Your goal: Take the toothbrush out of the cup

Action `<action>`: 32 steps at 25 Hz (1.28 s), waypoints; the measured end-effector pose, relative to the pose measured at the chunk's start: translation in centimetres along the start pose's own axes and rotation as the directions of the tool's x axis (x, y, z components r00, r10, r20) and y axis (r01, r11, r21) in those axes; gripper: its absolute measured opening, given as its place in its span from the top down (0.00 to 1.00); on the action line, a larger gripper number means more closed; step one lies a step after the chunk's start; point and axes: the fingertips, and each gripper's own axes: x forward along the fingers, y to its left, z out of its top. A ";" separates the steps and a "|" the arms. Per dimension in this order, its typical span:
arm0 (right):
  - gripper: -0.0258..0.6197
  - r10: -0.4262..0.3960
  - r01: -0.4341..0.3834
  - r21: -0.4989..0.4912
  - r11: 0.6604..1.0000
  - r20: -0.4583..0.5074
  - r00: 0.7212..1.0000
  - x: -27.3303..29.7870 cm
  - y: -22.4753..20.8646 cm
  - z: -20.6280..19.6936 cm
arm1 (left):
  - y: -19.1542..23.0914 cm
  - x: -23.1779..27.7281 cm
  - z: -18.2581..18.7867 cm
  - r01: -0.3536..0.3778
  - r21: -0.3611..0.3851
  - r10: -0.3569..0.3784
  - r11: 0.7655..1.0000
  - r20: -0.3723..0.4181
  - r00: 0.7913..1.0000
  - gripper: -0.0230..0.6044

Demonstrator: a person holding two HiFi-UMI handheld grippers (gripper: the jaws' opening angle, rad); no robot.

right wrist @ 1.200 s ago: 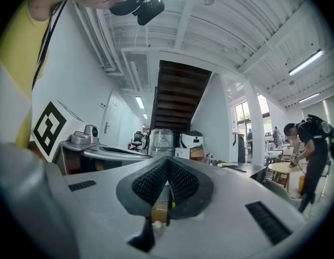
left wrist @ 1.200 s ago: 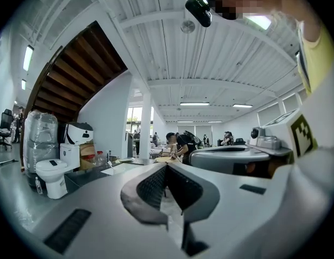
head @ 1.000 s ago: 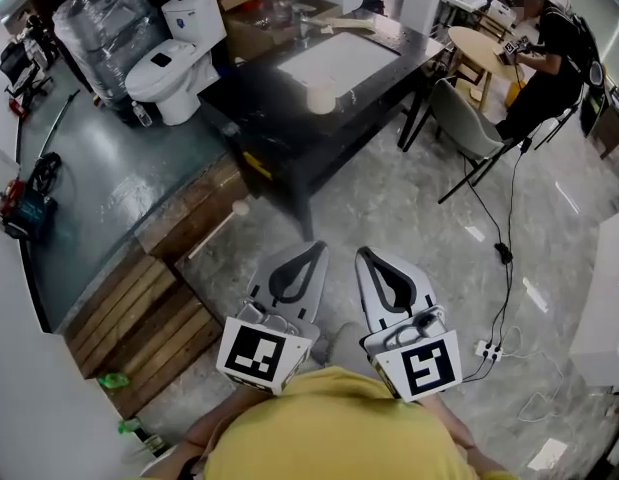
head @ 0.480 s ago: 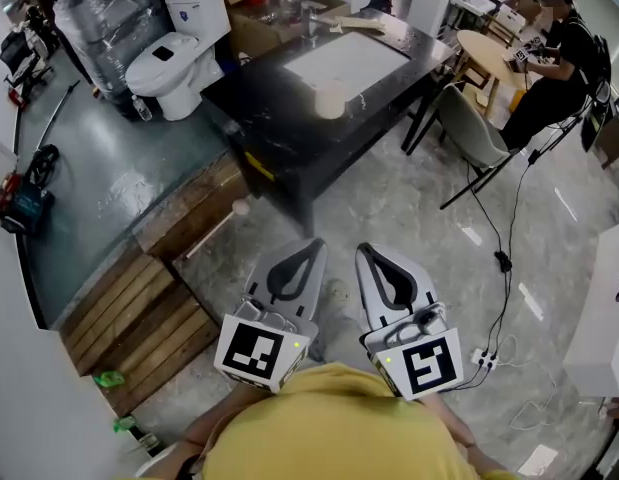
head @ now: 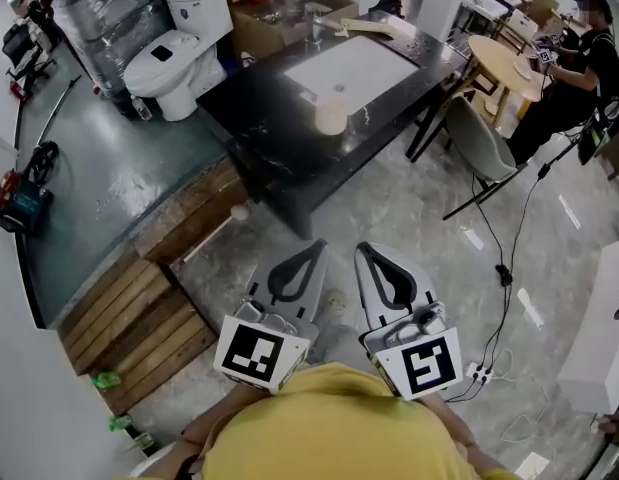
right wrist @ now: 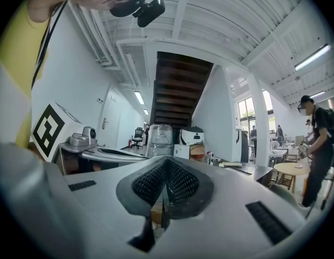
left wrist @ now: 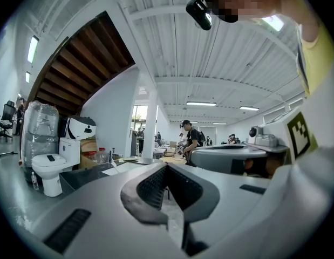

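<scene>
While both grippers are held close against the person's yellow shirt (head: 329, 428), the cup (head: 331, 114) stands far ahead of them on the black counter (head: 259, 118), well apart from either set of jaws. It is a pale, upright cup at the near edge of a white rectangular basin (head: 349, 63) set into the counter top. The toothbrush cannot be made out at this distance, so what the cup holds cannot be told from the head view, and neither gripper view shows it.

The left gripper (head: 314, 246) (left wrist: 165, 169) points forward over the stone floor (head: 429, 218); its jaws are pressed together at the tips with nothing between them. The right gripper (head: 364, 251) (right wrist: 167, 163) sits just beside it, its jaws likewise closed and empty.

Beyond the counter's far corner is an open cardboard box (head: 261, 26) with a red-capped item in it; the rest of its contents are unclear. To the left of the counter stand a white toilet (head: 174, 48) and a bulky thing wrapped in clear plastic (head: 99, 13). Wooden pallets (head: 139, 313) lie on the floor left of the grippers. At the right, a grey chair (head: 479, 138) is near the counter, and a seated person (head: 579, 63) is beside a round table (head: 504, 58).
</scene>
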 end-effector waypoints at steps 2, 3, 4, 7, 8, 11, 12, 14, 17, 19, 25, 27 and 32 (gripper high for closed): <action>0.94 0.016 -0.016 0.000 1.000 0.029 0.999 1.4 -1.3 0.4 | 0.7 1.7 0.5 -0.006 -0.009 0.006 1.000 0.012 1.000 0.95; 0.94 0.026 -0.027 0.001 1.000 0.052 0.998 2.1 -2.0 0.8 | 1.0 2.6 0.7 -0.010 -0.011 0.010 1.000 0.014 1.000 0.95; 0.94 0.034 -0.034 0.002 0.999 0.056 0.998 2.7 -2.8 0.9 | 1.4 3.6 0.8 -0.014 -0.011 0.014 1.000 0.014 1.000 0.95; 0.93 0.040 -0.040 -0.006 0.999 0.004 0.999 4.6 -5.3 0.1 | 2.6 6.3 0.9 -0.027 0.000 0.027 1.000 0.008 1.000 0.95; 0.94 0.047 -0.047 -0.008 0.999 0.003 0.999 5.3 -6.1 0.1 | 3.0 7.2 1.0 -0.031 0.004 0.031 0.999 0.011 0.999 0.95; 0.94 0.071 -0.071 -0.007 0.997 0.016 0.997 7.0 -8.0 0.1 | 3.9 9.7 1.3 -0.045 0.006 0.045 0.999 0.015 0.999 0.95; 0.94 0.075 -0.075 -0.007 0.997 0.017 0.997 7.4 -8.7 0.0 | 4.3 10.3 1.2 -0.052 0.007 0.052 0.999 0.008 0.999 0.95; 0.93 0.085 -0.085 -0.002 0.996 0.016 0.996 8.2 -10.0 -0.3 | 4.8 11.5 0.8 -0.068 0.014 0.068 0.998 -0.015 0.998 0.95; 0.93 0.096 -0.096 0.005 0.995 0.009 0.995 9.1 -11.7 -0.7 | 5.3 13.1 0.8 -0.089 0.022 0.089 0.996 -0.014 0.996 0.95; 0.93 0.113 -0.113 -0.001 0.994 0.002 0.994 9.5 -12.4 -1.0 | 5.4 14.0 1.0 -0.100 0.018 0.100 0.995 -0.003 0.995 0.95; 0.93 0.139 -0.139 0.003 0.990 0.012 0.990 10.4 -14.0 -0.8 | 6.4 15.2 1.0 -0.138 0.015 0.139 0.990 -0.016 0.990 0.95; 0.93 0.139 -0.139 0.007 0.990 0.013 0.990 10.6 -14.4 -0.8 | 6.5 15.6 1.2 -0.143 0.021 0.143 0.990 -0.018 0.990 0.95; 0.93 0.132 -0.134 0.056 0.989 0.035 0.991 11.7 -15.0 -0.5 | 7.1 16.5 0.9 -0.146 0.021 0.147 0.989 -0.035 0.989 0.95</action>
